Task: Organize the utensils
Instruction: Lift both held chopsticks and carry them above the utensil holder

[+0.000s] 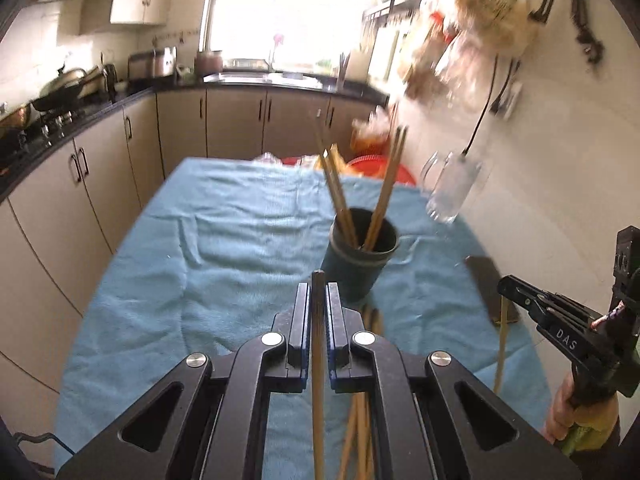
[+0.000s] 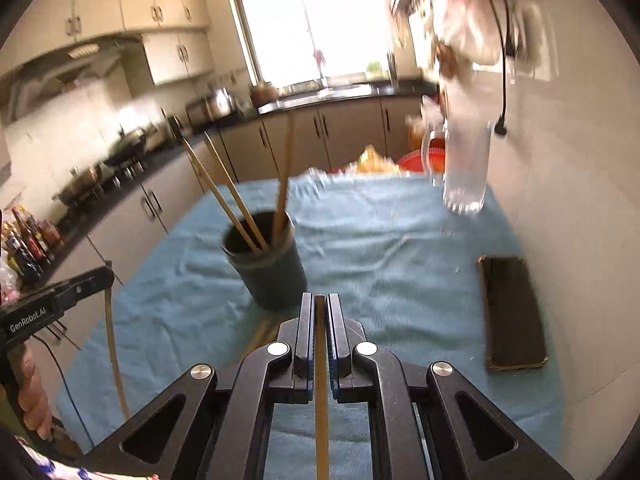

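Observation:
A dark round holder point(image 1: 360, 258) stands on the blue cloth with several wooden chopsticks point(image 1: 340, 196) leaning in it; it also shows in the right wrist view point(image 2: 268, 268). My left gripper point(image 1: 318, 280) is shut on one chopstick point(image 1: 318, 380), just short of the holder. My right gripper point(image 2: 319, 300) is shut on another chopstick point(image 2: 321, 400), near the holder's right side. Each gripper shows in the other's view, the right gripper point(image 1: 506, 286) and the left gripper point(image 2: 106, 276), each with its chopstick hanging down. More chopsticks point(image 1: 360, 432) lie on the cloth below my left gripper.
A dark flat case point(image 2: 514, 314) lies at the table's right by the wall. A clear glass jug point(image 2: 466, 168) stands at the far right. Red bowls point(image 1: 376, 168) sit at the far edge. Kitchen counters point(image 1: 60, 132) run along the left.

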`<state>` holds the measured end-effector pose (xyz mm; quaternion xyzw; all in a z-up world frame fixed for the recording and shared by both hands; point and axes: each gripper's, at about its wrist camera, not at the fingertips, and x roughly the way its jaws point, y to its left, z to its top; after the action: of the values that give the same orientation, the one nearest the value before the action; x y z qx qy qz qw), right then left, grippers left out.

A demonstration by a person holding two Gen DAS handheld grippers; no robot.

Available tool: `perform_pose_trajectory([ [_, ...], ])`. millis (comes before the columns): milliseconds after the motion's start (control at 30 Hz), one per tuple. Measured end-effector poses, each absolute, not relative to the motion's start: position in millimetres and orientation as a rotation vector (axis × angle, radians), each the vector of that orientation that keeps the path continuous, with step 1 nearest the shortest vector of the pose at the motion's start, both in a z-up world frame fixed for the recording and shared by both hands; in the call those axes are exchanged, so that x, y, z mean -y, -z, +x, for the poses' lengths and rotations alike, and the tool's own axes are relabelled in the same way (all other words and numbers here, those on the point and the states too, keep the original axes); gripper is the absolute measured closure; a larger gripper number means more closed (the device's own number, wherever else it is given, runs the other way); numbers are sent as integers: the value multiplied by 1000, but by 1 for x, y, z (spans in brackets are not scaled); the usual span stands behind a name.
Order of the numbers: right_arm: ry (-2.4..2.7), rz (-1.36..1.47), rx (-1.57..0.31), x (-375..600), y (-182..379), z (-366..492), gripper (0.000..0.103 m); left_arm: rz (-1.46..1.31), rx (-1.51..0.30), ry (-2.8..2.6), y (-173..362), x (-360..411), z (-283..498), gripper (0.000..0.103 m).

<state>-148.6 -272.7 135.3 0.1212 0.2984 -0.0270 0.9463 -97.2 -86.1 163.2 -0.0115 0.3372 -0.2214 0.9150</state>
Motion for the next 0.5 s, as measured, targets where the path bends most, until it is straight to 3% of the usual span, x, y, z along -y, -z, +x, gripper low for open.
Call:
perform_pose_trajectory([
  [500,42,204,-456,257,-179,-225,98,-16,-523,467,-203,63,-200,97],
])
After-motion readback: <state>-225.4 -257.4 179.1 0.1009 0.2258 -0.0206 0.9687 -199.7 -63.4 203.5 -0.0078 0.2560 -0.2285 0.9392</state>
